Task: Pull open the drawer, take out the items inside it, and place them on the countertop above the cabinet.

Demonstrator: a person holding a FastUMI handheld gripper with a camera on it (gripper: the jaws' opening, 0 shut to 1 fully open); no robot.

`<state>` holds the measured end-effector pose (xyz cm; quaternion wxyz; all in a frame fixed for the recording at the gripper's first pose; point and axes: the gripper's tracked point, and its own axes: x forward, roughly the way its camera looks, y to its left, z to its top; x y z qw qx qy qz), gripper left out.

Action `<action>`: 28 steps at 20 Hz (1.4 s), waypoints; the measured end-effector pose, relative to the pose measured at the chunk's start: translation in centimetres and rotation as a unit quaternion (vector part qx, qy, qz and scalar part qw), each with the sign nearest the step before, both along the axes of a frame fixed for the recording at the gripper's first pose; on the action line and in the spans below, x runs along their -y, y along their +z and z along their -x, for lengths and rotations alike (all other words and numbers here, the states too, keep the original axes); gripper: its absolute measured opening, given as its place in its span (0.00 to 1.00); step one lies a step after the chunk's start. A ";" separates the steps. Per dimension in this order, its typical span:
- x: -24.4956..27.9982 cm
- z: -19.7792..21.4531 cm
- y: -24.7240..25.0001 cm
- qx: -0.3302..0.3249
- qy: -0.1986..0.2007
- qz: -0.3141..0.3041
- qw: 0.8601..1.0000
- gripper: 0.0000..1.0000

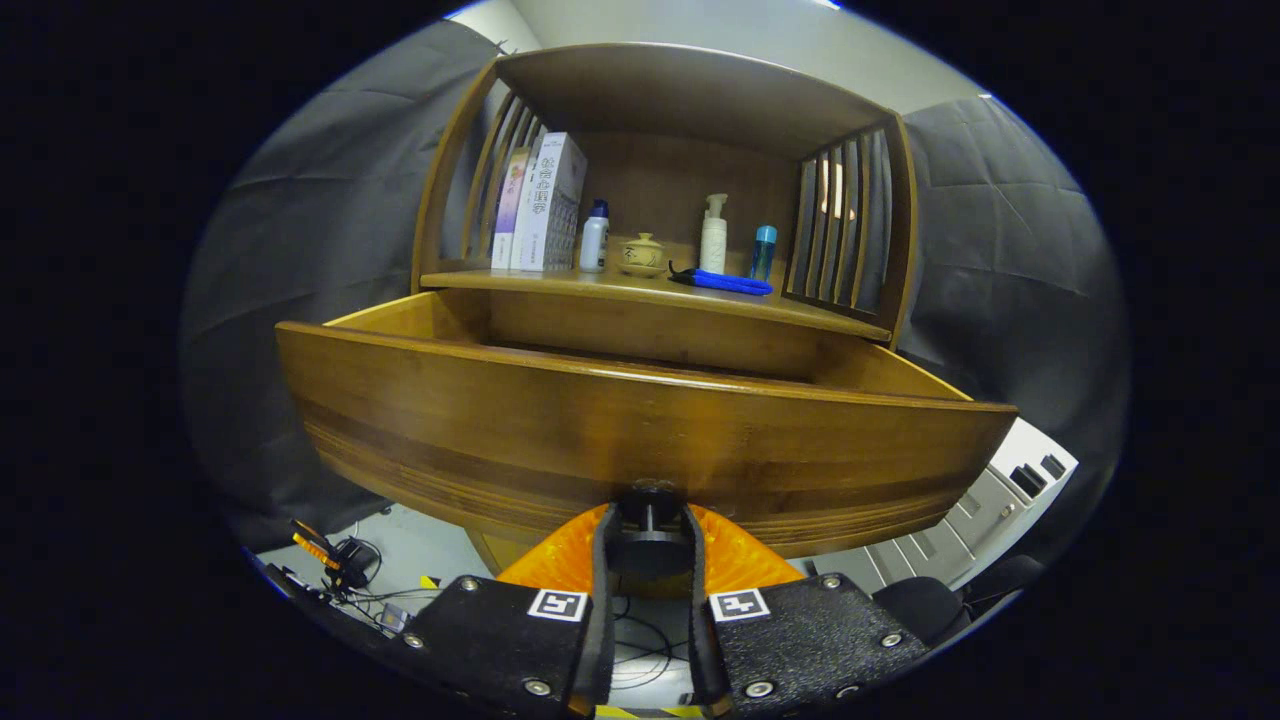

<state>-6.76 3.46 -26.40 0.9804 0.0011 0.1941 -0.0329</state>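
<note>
My gripper [648,525] clamped on the drawer knob [646,535]

Both my fingers press the knob between them, and the drawer [640,430] stands pulled out from the cabinet, its inside hidden from me behind the front panel; on the countertop [650,290] beyond sit books [540,205], two bottles, a small pot [641,255], a pump bottle [713,235] and a blue item [725,283]
</note>
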 end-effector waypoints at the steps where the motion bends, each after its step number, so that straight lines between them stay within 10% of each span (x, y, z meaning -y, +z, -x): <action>1: -0.1 0.4 0.0 -0.001 -0.002 -0.005 1.000 0.31; 4: -0.6 1.0 -0.1 -0.003 0.011 -0.009 1.000 0.32; 8: -2.9 1.5 1.5 0.022 0.069 -0.079 0.994 0.57; 15: -0.2 1.1 9.5 0.112 0.057 -0.116 0.985 0.97; 28: 2.6 -8.5 14.6 0.032 -0.002 -0.086 0.996 0.98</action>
